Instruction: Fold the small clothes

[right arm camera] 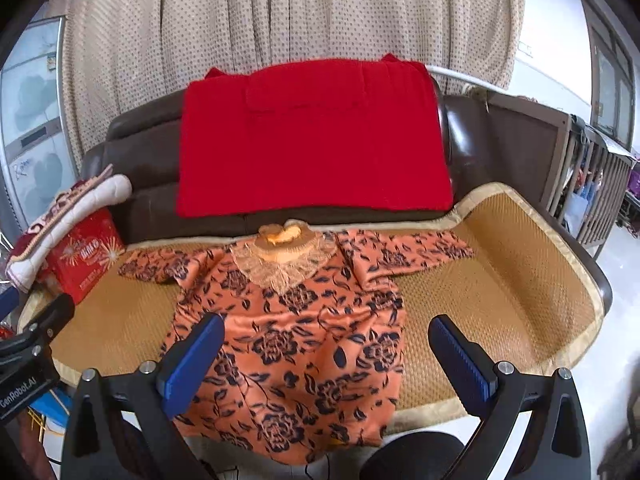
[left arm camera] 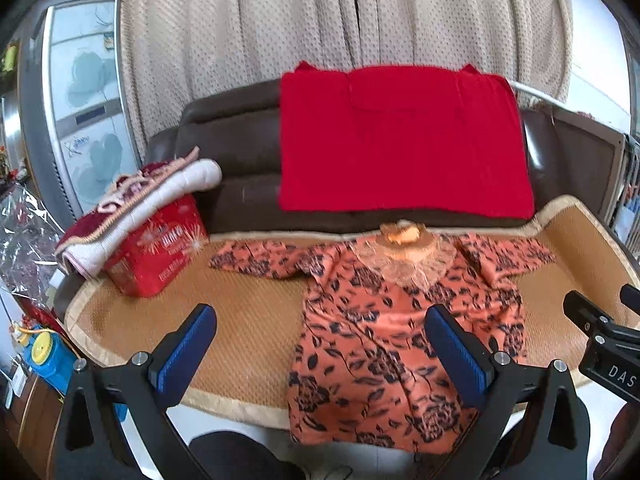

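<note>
Orange floral-print child's dress with lace collar (left arm camera: 400,328) lies flat, sleeves spread, on the woven straw mat (left arm camera: 240,320), hem at 6 o'clock over the edge, probably laid out for folding. Left gripper (left arm camera: 320,344) and right gripper (right arm camera: 326,352) hover above it, jaws wide apart, empty, likely lining up on the hem corners.

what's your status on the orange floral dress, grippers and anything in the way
Left gripper open, right gripper open, both empty. Orange floral dress spread flat on woven mat, unfolded, hem over front edge. Red tin clear at left.
</note>
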Action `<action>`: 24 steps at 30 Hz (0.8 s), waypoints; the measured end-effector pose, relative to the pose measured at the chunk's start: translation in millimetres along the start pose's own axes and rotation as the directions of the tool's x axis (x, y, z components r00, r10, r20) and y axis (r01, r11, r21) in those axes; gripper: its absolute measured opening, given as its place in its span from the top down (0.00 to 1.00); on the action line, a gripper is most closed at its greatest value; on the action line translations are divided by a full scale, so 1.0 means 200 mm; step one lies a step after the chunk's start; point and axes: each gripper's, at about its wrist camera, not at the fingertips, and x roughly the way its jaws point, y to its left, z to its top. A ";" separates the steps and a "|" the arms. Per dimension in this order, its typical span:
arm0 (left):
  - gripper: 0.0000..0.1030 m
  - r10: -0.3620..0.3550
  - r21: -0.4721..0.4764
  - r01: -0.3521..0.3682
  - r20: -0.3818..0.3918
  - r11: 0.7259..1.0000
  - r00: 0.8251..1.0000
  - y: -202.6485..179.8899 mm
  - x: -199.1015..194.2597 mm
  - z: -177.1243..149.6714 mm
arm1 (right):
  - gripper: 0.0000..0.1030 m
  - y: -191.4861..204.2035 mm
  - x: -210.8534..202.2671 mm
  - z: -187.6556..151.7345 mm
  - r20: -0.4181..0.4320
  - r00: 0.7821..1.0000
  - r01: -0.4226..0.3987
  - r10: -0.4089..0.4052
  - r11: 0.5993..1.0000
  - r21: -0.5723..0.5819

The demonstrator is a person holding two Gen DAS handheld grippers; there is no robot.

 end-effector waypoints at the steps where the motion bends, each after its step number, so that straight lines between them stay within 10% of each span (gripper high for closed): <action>1: 0.00 -0.004 0.002 0.004 -0.012 1.000 1.000 0.00 0.01 -0.01 | 0.00 0.00 0.00 -0.01 -0.007 1.000 0.003 -0.003 1.000 -0.004; 24: 0.00 0.017 0.029 -0.015 -0.089 0.999 0.996 -0.04 0.22 -0.06 | 0.00 0.03 0.21 -0.07 -0.109 0.994 0.005 -0.009 0.999 -0.040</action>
